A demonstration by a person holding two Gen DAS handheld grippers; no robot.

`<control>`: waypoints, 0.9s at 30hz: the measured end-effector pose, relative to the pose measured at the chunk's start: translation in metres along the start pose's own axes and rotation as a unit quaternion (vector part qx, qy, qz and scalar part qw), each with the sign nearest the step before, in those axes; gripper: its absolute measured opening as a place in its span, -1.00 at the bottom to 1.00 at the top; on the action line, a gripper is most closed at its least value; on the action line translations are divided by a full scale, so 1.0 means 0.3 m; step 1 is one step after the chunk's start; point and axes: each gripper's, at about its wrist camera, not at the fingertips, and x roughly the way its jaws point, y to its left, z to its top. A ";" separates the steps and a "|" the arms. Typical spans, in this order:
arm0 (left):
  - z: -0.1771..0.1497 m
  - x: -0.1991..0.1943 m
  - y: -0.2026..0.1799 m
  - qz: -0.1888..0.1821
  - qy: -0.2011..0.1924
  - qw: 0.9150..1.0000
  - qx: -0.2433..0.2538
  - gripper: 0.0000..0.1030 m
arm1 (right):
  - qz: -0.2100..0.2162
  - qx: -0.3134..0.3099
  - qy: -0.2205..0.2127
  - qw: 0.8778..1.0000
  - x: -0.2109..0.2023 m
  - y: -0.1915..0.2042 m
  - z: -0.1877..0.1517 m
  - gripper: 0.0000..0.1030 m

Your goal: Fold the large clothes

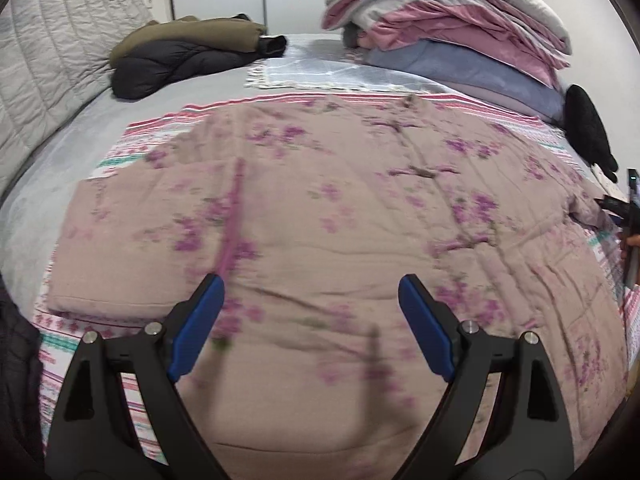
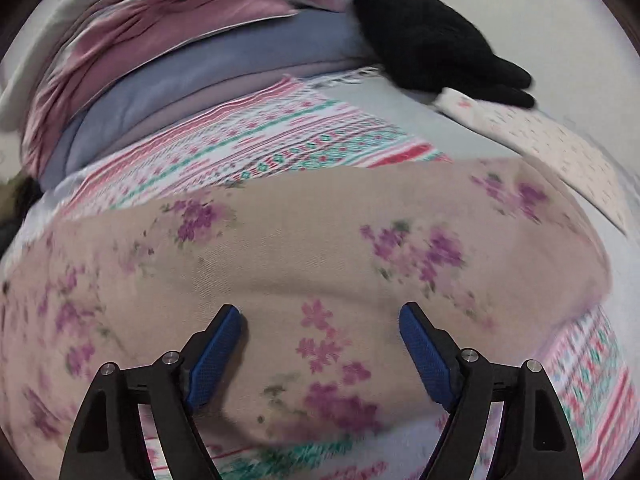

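Observation:
A large beige padded garment with purple flowers (image 1: 320, 216) lies spread on a striped pink, white and teal blanket (image 1: 120, 160) on the bed, its left sleeve folded in over the body. My left gripper (image 1: 310, 284) hovers open over the garment's near part with nothing between its blue pads. In the right wrist view the same floral garment (image 2: 304, 248) fills the middle, one rounded edge bulging up at the right. My right gripper (image 2: 320, 314) stands open just above this cloth, its pads apart and not pressing on it.
A dark puffer jacket and an olive coat (image 1: 184, 52) lie at the back left. A stack of pink and blue bedding (image 1: 448, 28) rises at the back right, beside a black glove (image 2: 432, 40). A small white patterned cloth (image 2: 540, 136) lies right.

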 end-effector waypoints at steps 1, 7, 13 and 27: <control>0.002 0.009 0.044 0.010 0.003 1.000 0.000 0.72 | 0.001 0.002 0.003 1.000 -0.030 0.020 0.001 0.62; 0.013 0.118 0.185 0.076 0.025 0.997 0.008 0.72 | 0.061 -0.012 -0.017 0.998 -0.276 0.203 -0.054 0.62; 0.037 0.222 0.210 0.077 0.056 0.995 -0.002 0.72 | 0.148 -0.008 -0.031 0.988 -0.458 0.416 -0.155 0.62; 0.200 -0.069 0.399 0.120 -0.027 0.992 -0.039 -0.69 | 0.185 -0.066 -0.016 0.980 -0.503 0.681 -0.351 0.63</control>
